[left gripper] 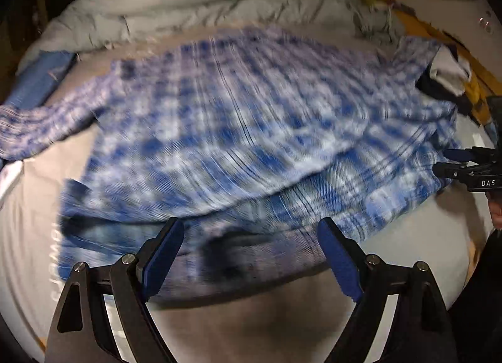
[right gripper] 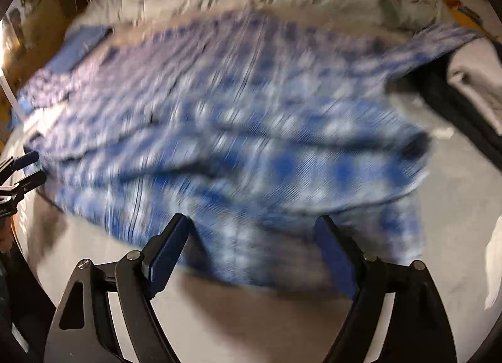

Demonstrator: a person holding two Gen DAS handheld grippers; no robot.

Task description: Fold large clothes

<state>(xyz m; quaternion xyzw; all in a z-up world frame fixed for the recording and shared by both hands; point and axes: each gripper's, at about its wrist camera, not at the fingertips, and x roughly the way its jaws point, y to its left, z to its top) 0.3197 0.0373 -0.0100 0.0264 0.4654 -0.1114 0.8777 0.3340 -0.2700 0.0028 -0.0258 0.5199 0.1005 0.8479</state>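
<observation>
Blue-padded jaws of the left gripper (left gripper: 251, 253) and right gripper (right gripper: 252, 253) stand wide apart and empty above the near hem of a blue plaid shirt (left gripper: 251, 118) lying spread across a pale mattress (left gripper: 28, 222). Soft, light flannel, probably best pinched at hem corners. Motion blur obscures seams; the grey duvet (left gripper: 188, 8) behind stays indistinct.
</observation>
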